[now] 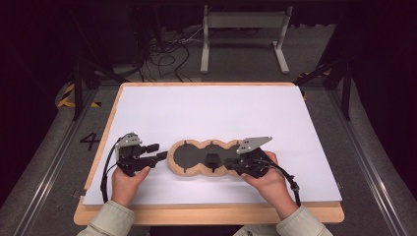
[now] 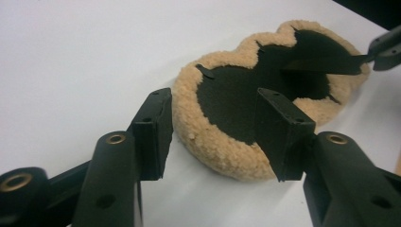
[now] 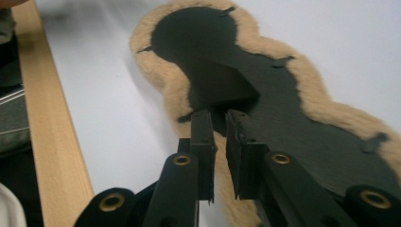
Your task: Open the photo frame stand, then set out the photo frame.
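A three-lobed pad with a tan fleece rim (image 1: 173,160) and a black inside lies on the white sheet near the table's front. My left gripper (image 1: 158,151) is at its left end and open. In the left gripper view (image 2: 215,97) one jaw stands outside the fleece rim (image 2: 213,142) and the other over the black inside, neither pressing. My right gripper (image 1: 227,162) comes in from the pad's right end. Its jaws (image 3: 218,116) stand a narrow gap apart, with the edge of a raised black flap (image 3: 222,85) right at their tips. That flap (image 2: 321,64) stretches level toward the right gripper (image 2: 385,47).
The white sheet (image 1: 211,108) covers a wooden table whose bare front edge (image 3: 52,142) runs close beside the pad. A white metal frame (image 1: 243,34) and cables lie on the floor beyond the table.
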`<state>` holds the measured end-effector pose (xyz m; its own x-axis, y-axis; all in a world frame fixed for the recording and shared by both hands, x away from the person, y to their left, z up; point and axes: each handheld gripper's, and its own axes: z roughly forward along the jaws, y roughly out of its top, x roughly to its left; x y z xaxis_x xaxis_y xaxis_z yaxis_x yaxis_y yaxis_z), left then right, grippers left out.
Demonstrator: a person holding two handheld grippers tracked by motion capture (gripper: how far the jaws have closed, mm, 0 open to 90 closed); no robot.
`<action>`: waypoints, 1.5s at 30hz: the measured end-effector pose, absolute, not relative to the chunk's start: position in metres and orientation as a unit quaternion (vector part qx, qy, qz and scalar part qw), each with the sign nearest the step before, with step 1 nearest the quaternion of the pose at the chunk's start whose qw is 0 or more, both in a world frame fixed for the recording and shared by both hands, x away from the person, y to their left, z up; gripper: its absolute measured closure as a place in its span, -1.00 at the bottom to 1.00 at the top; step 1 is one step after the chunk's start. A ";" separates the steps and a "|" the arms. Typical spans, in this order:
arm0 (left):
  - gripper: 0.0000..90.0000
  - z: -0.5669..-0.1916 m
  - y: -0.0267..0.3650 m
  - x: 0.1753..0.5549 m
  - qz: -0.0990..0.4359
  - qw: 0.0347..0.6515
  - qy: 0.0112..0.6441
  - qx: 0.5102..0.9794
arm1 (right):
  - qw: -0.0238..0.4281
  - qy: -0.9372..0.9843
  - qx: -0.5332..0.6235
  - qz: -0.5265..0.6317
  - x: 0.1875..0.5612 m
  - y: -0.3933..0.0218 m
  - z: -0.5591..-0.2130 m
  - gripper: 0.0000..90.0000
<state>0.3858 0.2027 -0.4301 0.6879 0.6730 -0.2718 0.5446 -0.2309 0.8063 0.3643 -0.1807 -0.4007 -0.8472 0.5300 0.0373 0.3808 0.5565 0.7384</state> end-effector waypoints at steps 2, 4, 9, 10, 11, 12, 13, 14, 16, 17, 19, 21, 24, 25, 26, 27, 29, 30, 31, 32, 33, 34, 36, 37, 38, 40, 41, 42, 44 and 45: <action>-0.19 -0.432 0.207 0.385 0.070 0.507 0.392 0.764 | 0.117 0.872 0.269 0.391 0.363 -0.189 -0.396 0.67; -0.29 -0.429 0.212 0.382 0.082 0.538 0.392 0.742 | 0.135 0.867 0.280 0.389 0.362 -0.197 -0.392 0.57; -0.44 -0.430 0.215 0.373 0.147 0.547 0.407 0.717 | 0.149 0.842 0.318 0.409 0.363 -0.218 -0.386 0.36; -0.43 -0.430 0.215 0.372 0.152 0.547 0.407 0.715 | 0.151 0.838 0.324 0.412 0.363 -0.222 -0.385 0.32; -0.42 -0.430 0.215 0.372 0.154 0.547 0.406 0.716 | 0.154 0.835 0.330 0.414 0.363 -0.225 -0.384 0.29; -0.42 -0.430 0.215 0.372 0.154 0.547 0.404 0.717 | 0.154 0.833 0.333 0.415 0.363 -0.227 -0.383 0.26; -0.43 -0.429 0.214 0.372 0.158 0.541 0.404 0.721 | 0.157 0.830 0.337 0.415 0.363 -0.230 -0.383 0.16; -0.43 -0.428 0.213 0.372 0.157 0.537 0.403 0.725 | 0.162 0.829 0.341 0.413 0.363 -0.232 -0.382 0.12; -0.28 -0.428 0.211 0.372 0.156 0.508 0.417 0.737 | 0.166 0.826 0.348 0.412 0.363 -0.236 -0.381 0.07; -0.22 -0.428 0.210 0.373 0.147 0.503 0.417 0.743 | 0.168 0.824 0.353 0.411 0.363 -0.237 -0.381 0.04; -0.19 -0.431 0.210 0.376 0.129 0.487 0.428 0.750 | 0.170 0.823 0.355 0.411 0.364 -0.240 -0.381 0.03; -0.14 -0.433 0.207 0.378 0.116 0.469 0.432 0.762 | 0.170 0.822 0.357 0.410 0.364 -0.241 -0.382 0.00; -0.17 -0.433 0.204 0.379 0.120 0.460 0.425 0.770 | 0.171 0.822 0.361 0.406 0.365 -0.242 -0.383 -0.05; -0.22 -0.433 0.202 0.379 0.121 0.457 0.426 0.771 | 0.168 0.821 0.366 0.405 0.366 -0.243 -0.384 -0.11; -0.25 -0.433 0.201 0.378 0.116 0.453 0.427 0.774 | 0.166 0.819 0.373 0.404 0.367 -0.243 -0.385 -0.20; -0.28 -0.433 0.200 0.379 0.114 0.451 0.424 0.777 | 0.162 0.817 0.382 0.400 0.368 -0.244 -0.386 -0.30; -0.31 -0.434 0.197 0.379 0.107 0.443 0.423 0.783 | 0.157 0.819 0.397 0.384 0.371 -0.244 -0.389 -0.44; -0.32 -0.435 0.196 0.380 0.106 0.437 0.424 0.786 | 0.157 0.820 0.401 0.376 0.372 -0.244 -0.391 -0.48; -0.33 -0.436 0.195 0.381 0.103 0.434 0.424 0.789 | 0.156 0.822 0.402 0.371 0.372 -0.244 -0.393 -0.48; -0.34 -0.437 0.193 0.381 0.101 0.430 0.427 0.789 | 0.151 0.824 0.403 0.369 0.373 -0.244 -0.394 -0.49; -0.35 -0.438 0.192 0.381 0.099 0.427 0.426 0.792 | 0.147 0.826 0.404 0.365 0.374 -0.244 -0.396 -0.51; -0.36 -0.438 0.191 0.382 0.094 0.425 0.425 0.794 | 0.143 0.827 0.406 0.361 0.374 -0.244 -0.397 -0.52; -0.39 -0.440 0.188 0.382 0.084 0.421 0.426 0.796 | 0.133 0.828 0.413 0.354 0.376 -0.244 -0.400 -0.53; -0.41 -0.440 0.187 0.382 0.080 0.419 0.425 0.798 | 0.124 0.828 0.419 0.352 0.377 -0.244 -0.401 -0.53; -0.42 -0.441 0.186 0.382 0.072 0.417 0.427 0.799 | 0.115 0.829 0.422 0.349 0.378 -0.244 -0.403 -0.53; -0.45 -0.444 0.184 0.384 0.061 0.412 0.428 0.802 | 0.100 0.831 0.426 0.343 0.379 -0.244 -0.406 -0.52; -0.46 -0.445 0.184 0.385 0.053 0.412 0.428 0.803 | 0.094 0.830 0.431 0.341 0.379 -0.243 -0.408 -0.52; -0.47 -0.446 0.183 0.386 0.041 0.411 0.429 0.803 | 0.091 0.830 0.434 0.338 0.380 -0.244 -0.409 -0.52; -0.50 -0.447 0.182 0.387 0.030 0.408 0.430 0.805 | 0.083 0.830 0.438 0.335 0.381 -0.244 -0.412 -0.53; -0.52 -0.448 0.181 0.388 0.029 0.406 0.433 0.804 | 0.080 0.830 0.439 0.336 0.382 -0.244 -0.413 -0.54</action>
<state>0.3875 0.1807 -0.4481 0.6230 0.7200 -0.3057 0.6730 -0.2943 0.6786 0.3815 -0.2437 -0.4134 -0.6026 0.7815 0.1616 0.6742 0.3901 0.6271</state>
